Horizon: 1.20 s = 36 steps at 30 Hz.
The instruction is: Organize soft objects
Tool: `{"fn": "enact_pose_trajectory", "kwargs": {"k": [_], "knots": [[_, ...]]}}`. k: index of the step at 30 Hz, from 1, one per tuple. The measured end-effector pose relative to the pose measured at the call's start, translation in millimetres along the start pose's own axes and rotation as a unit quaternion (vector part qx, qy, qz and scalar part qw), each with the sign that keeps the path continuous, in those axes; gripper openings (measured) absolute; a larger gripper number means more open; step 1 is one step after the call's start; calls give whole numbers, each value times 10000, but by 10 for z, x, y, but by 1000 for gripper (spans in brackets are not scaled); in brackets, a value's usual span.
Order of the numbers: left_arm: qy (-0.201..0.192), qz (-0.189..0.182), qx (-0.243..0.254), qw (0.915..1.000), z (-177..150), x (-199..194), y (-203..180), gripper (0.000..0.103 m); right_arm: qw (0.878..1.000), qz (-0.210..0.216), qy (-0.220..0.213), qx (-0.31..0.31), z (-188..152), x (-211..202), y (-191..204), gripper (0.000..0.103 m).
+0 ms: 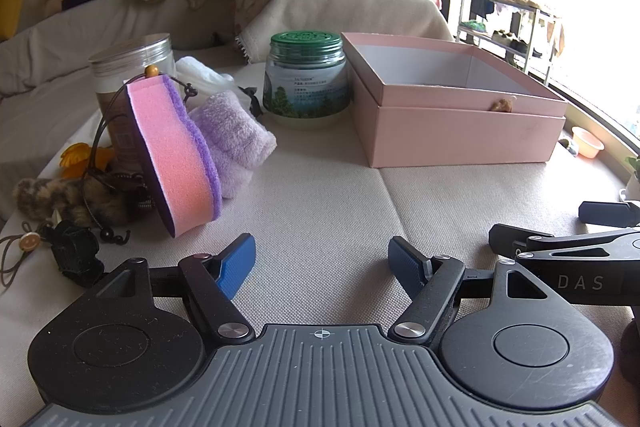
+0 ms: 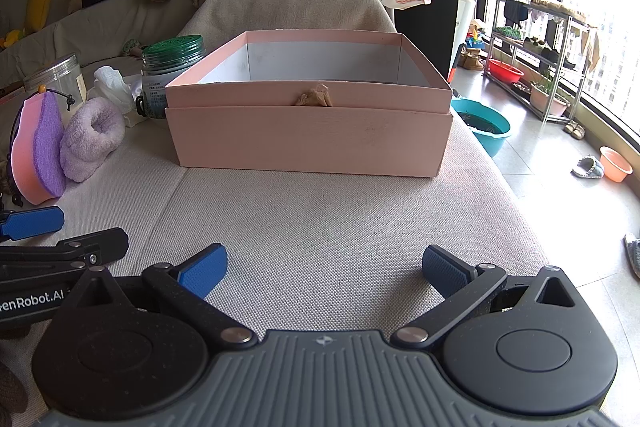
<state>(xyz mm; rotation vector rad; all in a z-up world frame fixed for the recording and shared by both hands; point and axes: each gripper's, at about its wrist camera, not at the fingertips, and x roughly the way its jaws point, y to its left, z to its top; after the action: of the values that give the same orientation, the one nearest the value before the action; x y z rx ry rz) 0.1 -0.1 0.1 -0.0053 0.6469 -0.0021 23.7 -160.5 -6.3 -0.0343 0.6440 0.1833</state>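
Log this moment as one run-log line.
stage: pre-grasp | left gripper: open, empty | right gripper: open, empty | sponge: on edge beside purple towel | pink box: open, looks empty

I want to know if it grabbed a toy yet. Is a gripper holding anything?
No. The left gripper and right gripper are both open with nothing between their fingers. The sponge sits untouched.

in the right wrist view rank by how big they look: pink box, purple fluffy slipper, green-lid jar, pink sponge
1. pink box, clearly largest
2. pink sponge and purple fluffy slipper: look alike, and the sponge sits nearer the camera, so no ranking
3. green-lid jar, smallest, though partly hidden behind the box and farther back
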Motion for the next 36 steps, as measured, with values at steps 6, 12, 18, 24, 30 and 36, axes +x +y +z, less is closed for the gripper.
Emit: {"fn": "enact_pose_trajectory", "kwargs": {"k": [6, 12, 18, 24, 30, 36], "knots": [[-15, 24, 17, 10000, -7, -5, -9, 78, 10000, -2, -1, -1, -1, -1, 5, 103], [-94, 53, 11, 9999, -45, -10, -30, 78, 10000, 1, -3, -2, -2, -6, 9, 103], [-97, 61, 23, 9999, -49, -16, -38, 78, 10000, 2, -3, -4, -6, -12, 13, 103], [-90, 58, 27, 9999, -51, -33, -53, 79, 10000, 3, -4, -5, -5, -11, 12, 103], [-37, 35, 20, 10000, -28, -14, -45, 79, 10000, 4, -5, -6, -5, -11, 12, 103], [-11, 20, 7, 10000, -4, -1, -38, 80, 10000, 5, -6, -7, -3, -12, 12, 103]]}}
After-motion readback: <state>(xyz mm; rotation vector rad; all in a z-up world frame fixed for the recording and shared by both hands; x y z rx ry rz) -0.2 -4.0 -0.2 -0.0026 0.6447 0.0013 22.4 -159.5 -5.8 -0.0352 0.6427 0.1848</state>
